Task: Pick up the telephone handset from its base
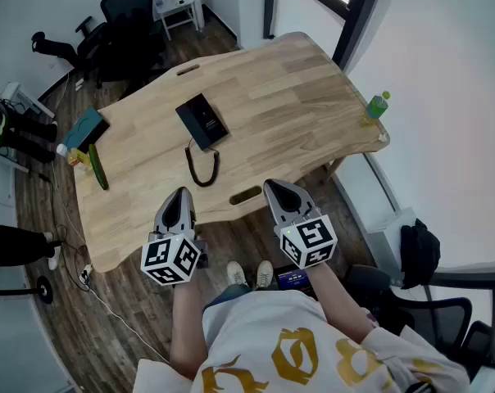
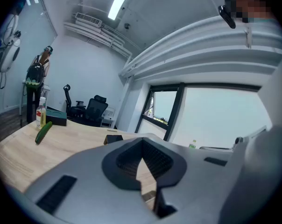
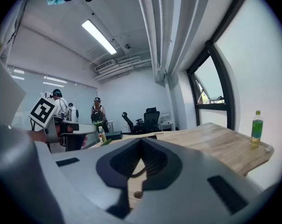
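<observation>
The black telephone (image 1: 202, 121) lies flat near the middle of the wooden table (image 1: 297, 97). Its handset rests on the base, and the coiled cord (image 1: 202, 167) loops toward the near edge. In the left gripper view the telephone (image 2: 114, 138) is a small dark shape beyond the jaws. My left gripper (image 1: 180, 195) hovers at the near table edge, shut with nothing in it. To its right my right gripper (image 1: 274, 188) is level with it, also shut and empty. Both point at the table, well short of the telephone. The left gripper's (image 2: 141, 144) and right gripper's (image 3: 141, 144) own views show their jaw tips meeting.
A green bottle (image 1: 377, 106) stands at the table's right edge. On the left end are a teal box (image 1: 84, 128), a cucumber (image 1: 97, 167) and a small bottle (image 1: 64, 150). Office chairs (image 1: 124, 15) stand beyond the table. A slot (image 1: 245, 195) cuts the near edge.
</observation>
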Demonstrator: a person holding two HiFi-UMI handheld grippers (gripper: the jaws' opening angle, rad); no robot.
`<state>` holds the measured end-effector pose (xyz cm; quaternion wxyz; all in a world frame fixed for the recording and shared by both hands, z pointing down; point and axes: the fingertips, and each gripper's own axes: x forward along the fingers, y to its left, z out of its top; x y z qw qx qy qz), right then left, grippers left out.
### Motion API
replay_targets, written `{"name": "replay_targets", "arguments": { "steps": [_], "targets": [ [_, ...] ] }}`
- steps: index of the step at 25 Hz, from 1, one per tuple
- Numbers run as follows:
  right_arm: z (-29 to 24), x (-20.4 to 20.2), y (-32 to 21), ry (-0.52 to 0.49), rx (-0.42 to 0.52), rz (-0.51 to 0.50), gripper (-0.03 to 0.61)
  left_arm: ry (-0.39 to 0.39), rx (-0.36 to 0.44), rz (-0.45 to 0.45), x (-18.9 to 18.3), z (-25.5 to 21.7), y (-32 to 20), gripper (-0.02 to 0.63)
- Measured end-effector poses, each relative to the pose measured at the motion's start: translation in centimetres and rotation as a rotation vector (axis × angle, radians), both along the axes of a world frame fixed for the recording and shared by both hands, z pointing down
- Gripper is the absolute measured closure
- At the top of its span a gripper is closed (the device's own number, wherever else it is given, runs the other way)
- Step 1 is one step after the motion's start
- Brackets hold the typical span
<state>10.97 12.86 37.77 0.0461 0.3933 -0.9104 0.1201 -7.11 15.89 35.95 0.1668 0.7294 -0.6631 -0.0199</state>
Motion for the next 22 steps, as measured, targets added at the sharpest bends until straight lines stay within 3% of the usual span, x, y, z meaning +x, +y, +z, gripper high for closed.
{"name": "replay_targets", "arguments": {
  "steps": [22],
  "targets": [
    [0.5, 1.8, 1.1, 0.033, 0.038, 0.019, 0.574, 0.001, -0.004, -0.009, 1.1, 0.5, 2.0, 0.609]
  ]
}}
